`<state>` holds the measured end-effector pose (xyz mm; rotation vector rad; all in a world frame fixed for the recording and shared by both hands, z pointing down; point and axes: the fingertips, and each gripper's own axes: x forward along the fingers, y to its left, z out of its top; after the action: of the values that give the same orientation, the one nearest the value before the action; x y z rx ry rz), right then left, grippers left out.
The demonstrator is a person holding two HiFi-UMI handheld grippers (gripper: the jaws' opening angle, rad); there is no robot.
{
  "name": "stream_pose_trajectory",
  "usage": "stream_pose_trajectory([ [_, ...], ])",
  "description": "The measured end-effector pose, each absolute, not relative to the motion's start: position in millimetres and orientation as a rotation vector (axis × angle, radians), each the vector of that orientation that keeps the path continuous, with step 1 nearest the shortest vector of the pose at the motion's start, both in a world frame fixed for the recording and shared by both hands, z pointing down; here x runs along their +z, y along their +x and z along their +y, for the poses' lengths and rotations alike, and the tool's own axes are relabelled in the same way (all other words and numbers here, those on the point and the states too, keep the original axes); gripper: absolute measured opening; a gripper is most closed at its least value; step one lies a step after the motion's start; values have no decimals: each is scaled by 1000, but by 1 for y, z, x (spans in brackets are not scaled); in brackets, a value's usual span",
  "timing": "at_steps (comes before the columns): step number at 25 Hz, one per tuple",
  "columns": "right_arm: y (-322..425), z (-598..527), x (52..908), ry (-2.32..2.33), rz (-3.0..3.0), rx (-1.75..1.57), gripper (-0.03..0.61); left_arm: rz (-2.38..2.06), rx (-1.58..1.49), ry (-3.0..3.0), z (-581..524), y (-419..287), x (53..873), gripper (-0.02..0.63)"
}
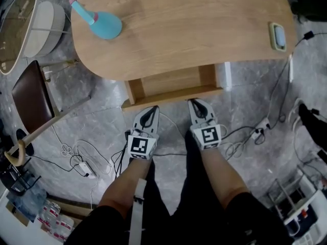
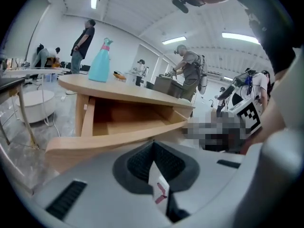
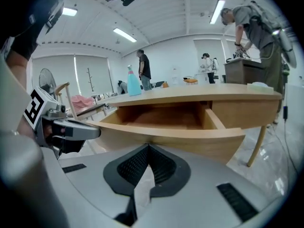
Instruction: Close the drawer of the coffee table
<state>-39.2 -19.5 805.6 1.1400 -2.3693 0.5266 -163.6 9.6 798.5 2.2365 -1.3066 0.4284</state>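
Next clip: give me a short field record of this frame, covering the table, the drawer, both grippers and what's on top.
table: light wooden coffee table, rounded top
drawer: wooden drawer, pulled out, visible part empty
left gripper: jaws shut, nothing held, tip at the drawer's front panel, contact unclear
right gripper: jaws shut, nothing held, tip at the front panel, contact unclear
on top: turquoise spray bottle with pink nozzle, upright, left end; small pale-rimmed object, right edge
task state: drawer not yet closed

A blue spray bottle [image 1: 104, 23] stood well ahead and left of the left gripper [image 1: 152, 109]. A small green-edged case [image 1: 278, 35] lay ahead and right of the right gripper [image 1: 194, 103]. A brown chair [image 1: 31, 95] stood far out to the left gripper's left, with loose cables [image 1: 76, 157] nearer to it.
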Motion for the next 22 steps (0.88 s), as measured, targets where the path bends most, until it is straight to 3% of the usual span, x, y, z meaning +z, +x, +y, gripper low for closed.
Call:
stream_pose_trajectory([
  [22, -66, -121, 799, 1129, -2429, 402, 9, -1421, 344, 2272, -93, -190, 786, 6],
])
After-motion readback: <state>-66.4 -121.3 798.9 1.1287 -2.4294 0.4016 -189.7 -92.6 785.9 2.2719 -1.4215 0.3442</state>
